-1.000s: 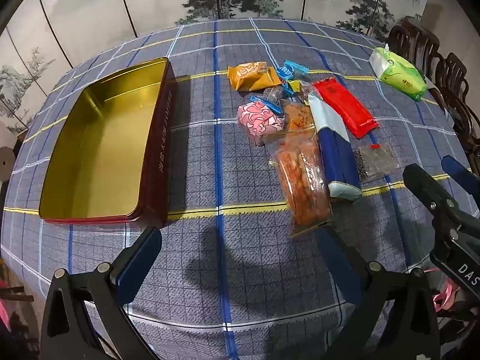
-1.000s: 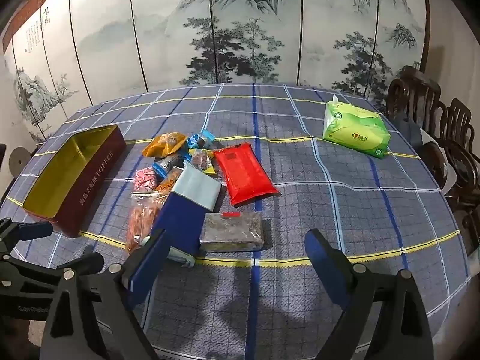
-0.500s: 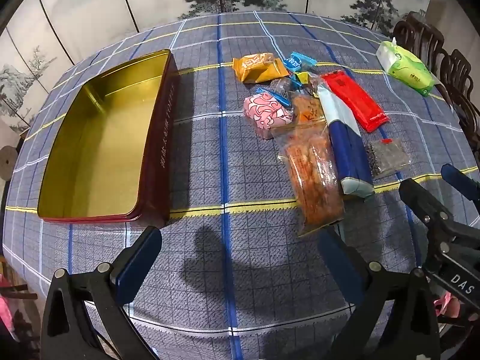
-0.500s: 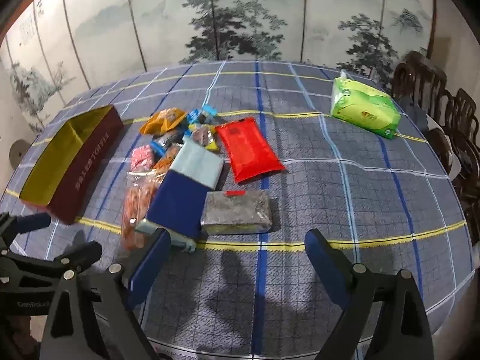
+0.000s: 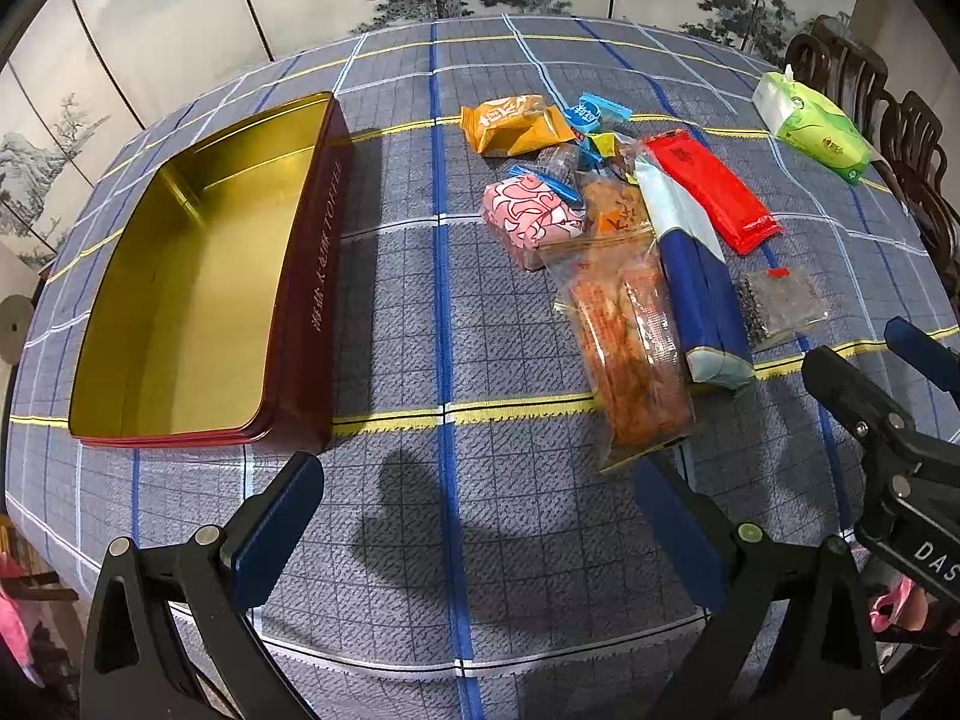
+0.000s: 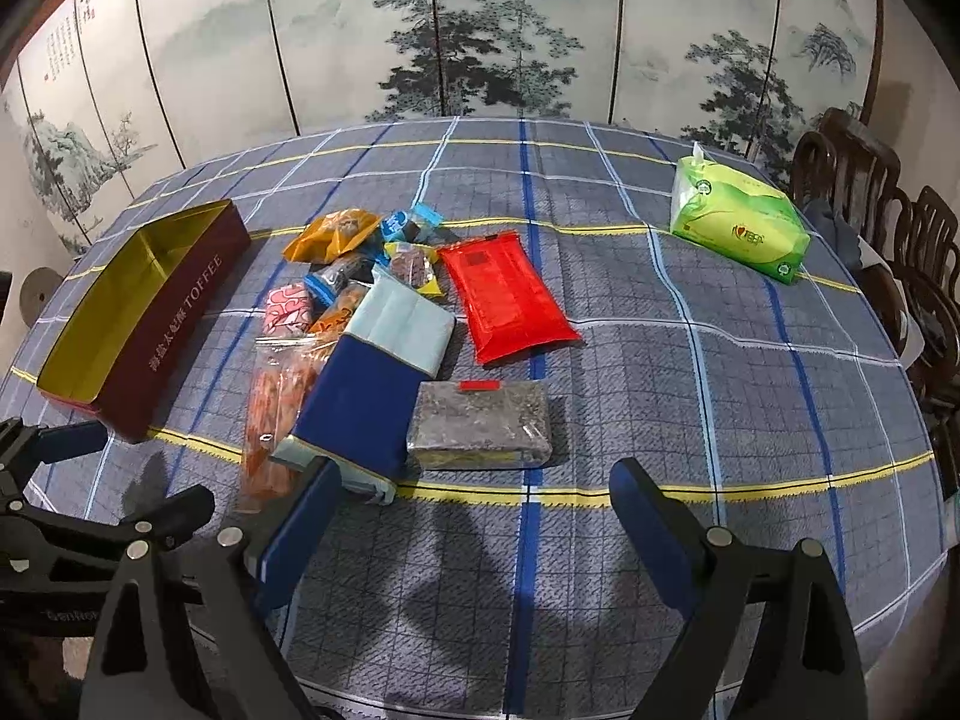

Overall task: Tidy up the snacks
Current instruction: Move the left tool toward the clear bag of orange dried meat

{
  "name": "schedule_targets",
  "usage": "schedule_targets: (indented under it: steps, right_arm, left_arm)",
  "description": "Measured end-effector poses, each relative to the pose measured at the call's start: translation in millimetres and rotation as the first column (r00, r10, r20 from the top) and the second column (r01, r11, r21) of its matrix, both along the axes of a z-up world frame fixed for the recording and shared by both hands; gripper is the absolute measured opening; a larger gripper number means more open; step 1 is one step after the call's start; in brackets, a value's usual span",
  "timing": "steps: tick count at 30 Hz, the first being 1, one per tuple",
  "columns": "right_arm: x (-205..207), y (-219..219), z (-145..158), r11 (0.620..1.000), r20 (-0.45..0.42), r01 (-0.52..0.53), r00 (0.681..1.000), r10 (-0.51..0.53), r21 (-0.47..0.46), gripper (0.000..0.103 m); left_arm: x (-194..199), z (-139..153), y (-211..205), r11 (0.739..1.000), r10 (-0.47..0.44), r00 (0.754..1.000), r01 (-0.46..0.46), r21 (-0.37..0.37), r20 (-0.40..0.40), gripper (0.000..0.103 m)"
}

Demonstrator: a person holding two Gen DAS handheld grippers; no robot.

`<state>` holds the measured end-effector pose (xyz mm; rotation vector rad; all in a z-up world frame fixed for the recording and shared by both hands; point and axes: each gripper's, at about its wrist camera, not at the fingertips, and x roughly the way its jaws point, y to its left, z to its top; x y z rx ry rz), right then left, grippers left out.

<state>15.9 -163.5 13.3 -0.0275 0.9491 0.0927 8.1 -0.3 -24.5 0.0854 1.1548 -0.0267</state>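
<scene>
Both grippers had crept forward over the last second, so the snack pile sat larger and nearer in each wrist view; nothing on the desk [image 6: 750, 396] itself had shifted. Nearest, the left gripper [image 5: 480, 516] hovered with its jaws spread wide and empty above bare plaid cloth, and the right gripper [image 6: 474, 516] hung likewise, jaws apart, holding nothing.

Just beyond the right gripper, at its twelve o'clock, lay a clear packet of dark seeds [image 6: 480, 426] with a red tab. It looked light, flat and a little slippery, and would best be pinched across its short width. Touching it at nine o'clock was a long navy and pale-blue box [image 6: 372, 384], stiff enough to take by its long sides. A clear bag of orange snack sticks [image 5: 630, 360] lay beside that, at the left gripper's one o'clock; its contents were probably brittle, so a gentle hold near the sealed end seemed wise.

Farther off sat a pink patterned pack [image 5: 531, 219], a glossy red pouch [image 6: 504, 303], an orange wrapper [image 5: 510, 123] and several small candies [image 5: 600, 114], all soft and light. The open toffee tin [image 5: 180, 276], gold inside and empty, waited at the left gripper's ten o'clock, well apart from the pile. A green tissue pack [image 6: 738, 228] lay far off at two o'clock, before a painted folding screen [image 6: 480, 30].
</scene>
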Motion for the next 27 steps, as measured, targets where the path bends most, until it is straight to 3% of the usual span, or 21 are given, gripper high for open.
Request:
schedule_targets:
  steps: [27]
  right_arm:
    - [0.0, -2.3, -4.7, 1.0, -0.003, 0.002, 1.0, -0.001, 0.012, 0.093]
  left_arm:
    - [1.0, -3.6, 0.0, 1.0, -0.002, 1.0, 0.002, 0.009, -0.011, 0.102]
